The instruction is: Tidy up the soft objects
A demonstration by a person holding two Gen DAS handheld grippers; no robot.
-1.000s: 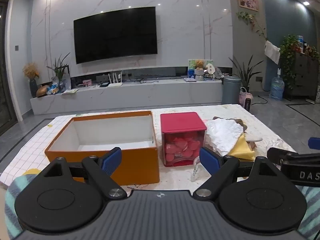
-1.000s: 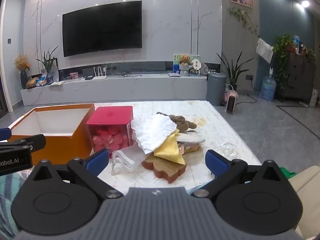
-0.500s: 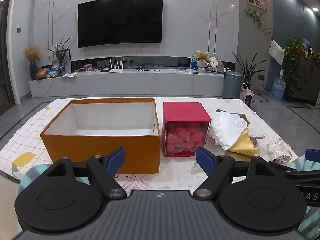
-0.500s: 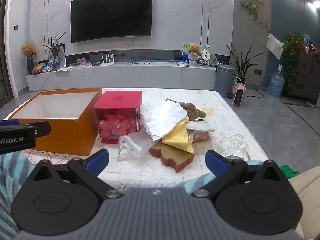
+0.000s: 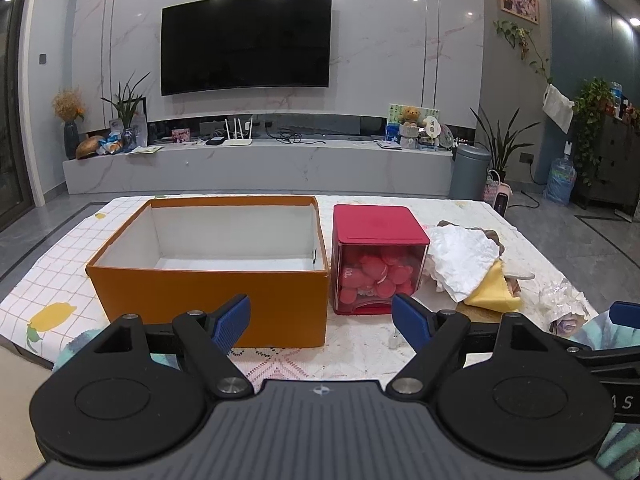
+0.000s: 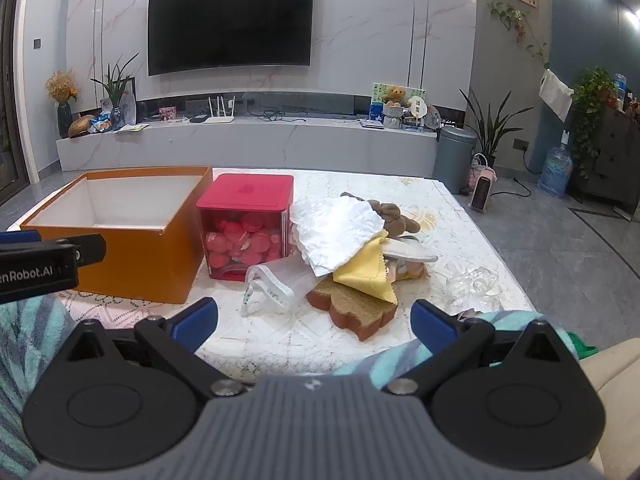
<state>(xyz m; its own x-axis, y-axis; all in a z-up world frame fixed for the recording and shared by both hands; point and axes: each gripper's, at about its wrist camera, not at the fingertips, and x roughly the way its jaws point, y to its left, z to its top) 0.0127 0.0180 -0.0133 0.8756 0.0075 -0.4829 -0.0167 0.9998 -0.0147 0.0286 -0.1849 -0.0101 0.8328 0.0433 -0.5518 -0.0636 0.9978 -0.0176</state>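
Observation:
An open orange box (image 5: 208, 292) (image 6: 132, 256) with a white inside stands empty on the table's left. A pile of soft things lies to the right: a white cloth (image 6: 336, 232) (image 5: 464, 256), a yellow cloth (image 6: 366, 272) (image 5: 494, 296), a brown plush toy (image 6: 394, 216), a brown sponge (image 6: 352, 308) and a white strap (image 6: 268, 286). My left gripper (image 5: 320, 322) is open and empty before the box. My right gripper (image 6: 314, 322) is open and empty before the pile.
A red-lidded clear box (image 5: 378, 260) (image 6: 246, 226) of red pieces stands between the orange box and the pile. Crumpled clear plastic (image 6: 474, 282) (image 5: 564, 300) lies at the table's right edge. A teal striped cloth (image 6: 24, 332) lies at the near edge. The TV wall stands behind.
Both grippers have drawn back and risen a little, so the table sits lower and farther in both views. Both stay open and empty. Nothing on the table moved.

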